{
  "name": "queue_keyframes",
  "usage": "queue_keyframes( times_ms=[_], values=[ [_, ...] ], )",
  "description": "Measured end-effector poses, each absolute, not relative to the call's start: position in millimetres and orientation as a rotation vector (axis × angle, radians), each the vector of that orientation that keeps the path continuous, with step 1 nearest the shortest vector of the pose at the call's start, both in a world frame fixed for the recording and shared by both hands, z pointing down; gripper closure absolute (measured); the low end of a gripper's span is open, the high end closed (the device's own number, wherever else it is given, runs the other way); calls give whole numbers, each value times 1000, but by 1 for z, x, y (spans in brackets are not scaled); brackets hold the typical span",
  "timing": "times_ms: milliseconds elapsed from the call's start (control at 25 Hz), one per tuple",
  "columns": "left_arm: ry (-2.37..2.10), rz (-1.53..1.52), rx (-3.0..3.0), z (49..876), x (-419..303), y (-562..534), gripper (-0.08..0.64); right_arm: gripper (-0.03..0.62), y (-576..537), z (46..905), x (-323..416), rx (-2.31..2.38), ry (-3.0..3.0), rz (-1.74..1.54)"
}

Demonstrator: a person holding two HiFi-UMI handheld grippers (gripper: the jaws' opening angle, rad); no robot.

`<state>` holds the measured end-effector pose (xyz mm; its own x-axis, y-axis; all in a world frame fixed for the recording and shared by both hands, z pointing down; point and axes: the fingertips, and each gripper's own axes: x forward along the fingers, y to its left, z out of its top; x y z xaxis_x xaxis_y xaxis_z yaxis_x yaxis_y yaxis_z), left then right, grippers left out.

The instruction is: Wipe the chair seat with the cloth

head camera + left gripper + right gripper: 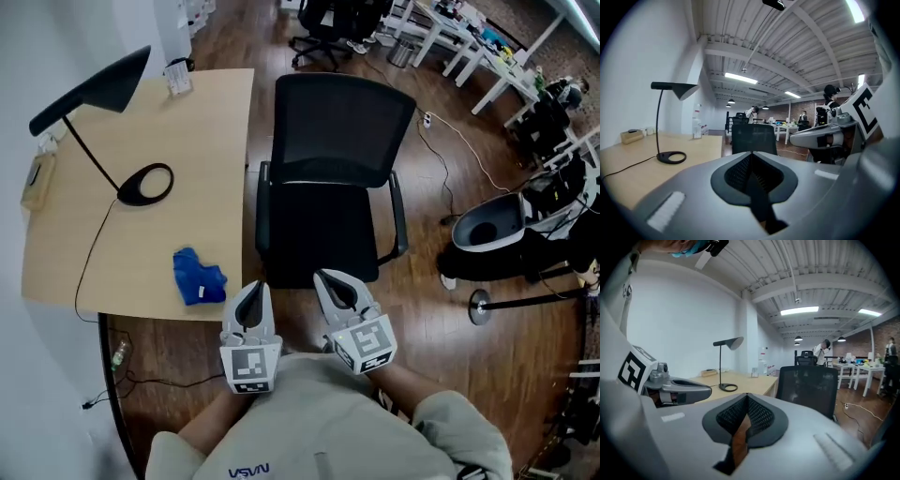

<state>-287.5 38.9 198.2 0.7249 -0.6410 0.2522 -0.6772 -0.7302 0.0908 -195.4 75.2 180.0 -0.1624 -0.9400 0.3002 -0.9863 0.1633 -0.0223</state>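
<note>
A crumpled blue cloth (198,277) lies on the wooden desk (187,169) near its front edge. To its right stands a black office chair (328,169) with a mesh back, its seat (319,234) bare. My left gripper (251,298) is held close to my body, just right of the cloth and off the desk's front corner; its jaws are shut and hold nothing. Beside it, my right gripper (336,286) hovers at the seat's front edge, also shut and holding nothing. From the right gripper view I see the chair's back (806,385) ahead.
A black desk lamp (112,131) with a ring base and a trailing cable stands on the desk. A small box (37,178) sits at the desk's left edge. White tables (450,37), other chairs and a round white machine (497,225) fill the right side of the room.
</note>
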Motion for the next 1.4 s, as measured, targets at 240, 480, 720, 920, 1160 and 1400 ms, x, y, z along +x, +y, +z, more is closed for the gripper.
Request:
queue_keyframes(
  times_ms=[240, 480, 720, 920, 1160, 1400],
  values=[
    [-938, 259, 2836, 180, -220, 85, 554, 591, 141, 157, -135, 2065, -2139, 285],
    [-937, 262, 2854, 177, -173, 138, 555, 591, 205, 166, -89, 2128, -2139, 325],
    [-980, 334, 2832, 189, -135, 199, 555, 591, 258, 174, -49, 2115, -2182, 298],
    [-1061, 318, 2800, 184, -111, 236, 555, 591, 291, 182, -36, 2021, -2269, 327],
    [-1105, 389, 2816, 183, -119, 253, 555, 591, 304, 180, -36, 1957, -2312, 301],
    [-1076, 339, 2848, 169, -130, 251, 555, 591, 304, 172, -45, 2016, -2283, 275]
  ],
)
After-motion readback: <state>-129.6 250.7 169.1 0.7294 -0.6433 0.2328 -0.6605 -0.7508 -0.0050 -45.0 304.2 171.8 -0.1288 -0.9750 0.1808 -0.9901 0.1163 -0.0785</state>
